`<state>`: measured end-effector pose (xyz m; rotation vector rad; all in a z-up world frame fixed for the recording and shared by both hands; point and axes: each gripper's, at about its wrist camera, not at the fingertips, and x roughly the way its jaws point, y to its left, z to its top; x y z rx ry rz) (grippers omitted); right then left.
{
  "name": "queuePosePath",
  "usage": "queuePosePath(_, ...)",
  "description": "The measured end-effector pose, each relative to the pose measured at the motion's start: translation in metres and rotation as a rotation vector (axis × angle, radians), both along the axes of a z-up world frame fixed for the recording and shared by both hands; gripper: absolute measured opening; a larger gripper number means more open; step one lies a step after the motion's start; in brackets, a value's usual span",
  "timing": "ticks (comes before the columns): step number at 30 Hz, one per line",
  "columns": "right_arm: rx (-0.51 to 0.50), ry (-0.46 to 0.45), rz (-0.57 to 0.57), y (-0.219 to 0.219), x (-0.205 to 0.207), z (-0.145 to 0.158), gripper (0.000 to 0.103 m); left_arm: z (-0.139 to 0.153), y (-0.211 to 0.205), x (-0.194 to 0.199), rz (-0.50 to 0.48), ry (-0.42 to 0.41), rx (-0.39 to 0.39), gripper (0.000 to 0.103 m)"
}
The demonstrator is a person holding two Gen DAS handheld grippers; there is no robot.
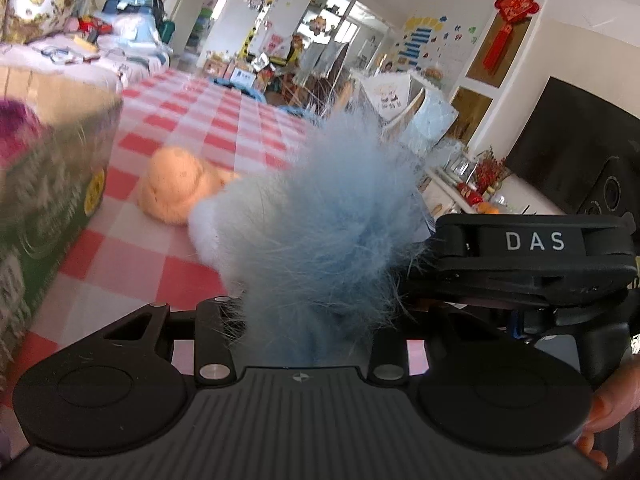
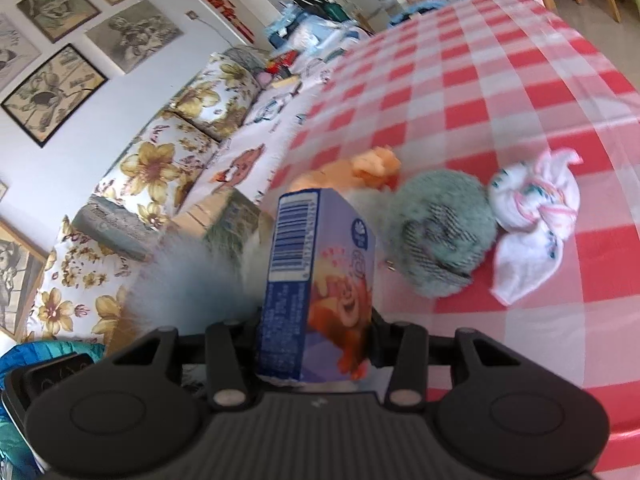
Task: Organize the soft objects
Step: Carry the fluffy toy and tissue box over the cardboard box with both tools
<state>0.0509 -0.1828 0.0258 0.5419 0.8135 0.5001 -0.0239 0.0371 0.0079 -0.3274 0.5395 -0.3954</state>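
Note:
My left gripper (image 1: 308, 312) is shut on a fluffy blue-and-white fur toy (image 1: 320, 208), held above the red-checked tablecloth (image 1: 192, 120); the fur hides the fingers. An orange plush (image 1: 176, 184) lies on the cloth behind it. My right gripper (image 2: 316, 320) is shut on a blue tissue pack (image 2: 316, 280) with a cartoon print. Beyond it lie a teal fuzzy ball (image 2: 444, 232), a knotted white cloth (image 2: 536, 216) and the orange plush (image 2: 360, 170). The blue fur toy (image 2: 192, 280) shows at the left of the right wrist view.
A cardboard box (image 1: 52, 184) with green print stands at the left, holding something purple (image 1: 16, 128). The right gripper's body (image 1: 532, 260) is close at the right. A floral sofa (image 2: 160, 152) runs along the table's far side.

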Motion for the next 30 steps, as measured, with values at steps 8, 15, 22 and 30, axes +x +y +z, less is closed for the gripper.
queuePosePath(8, 0.03, -0.105, 0.017, 0.016, -0.014, 0.035, 0.045, 0.038, 0.018, -0.01, 0.027, -0.093, 0.018, 0.042)
queuePosePath(15, 0.043, -0.185, 0.063, 0.044, -0.014, 0.063, 0.045, 0.06, 0.039, -0.014, 0.079, -0.154, 0.048, 0.042)
queuePosePath(22, 0.044, -0.248, 0.139, 0.089, -0.004, 0.084, 0.046, 0.076, 0.067, -0.016, 0.153, -0.194, 0.069, 0.042)
queuePosePath(30, 0.023, -0.251, 0.235, 0.143, 0.02, 0.083, 0.046, 0.072, 0.092, -0.002, 0.264, -0.167, 0.091, 0.042)
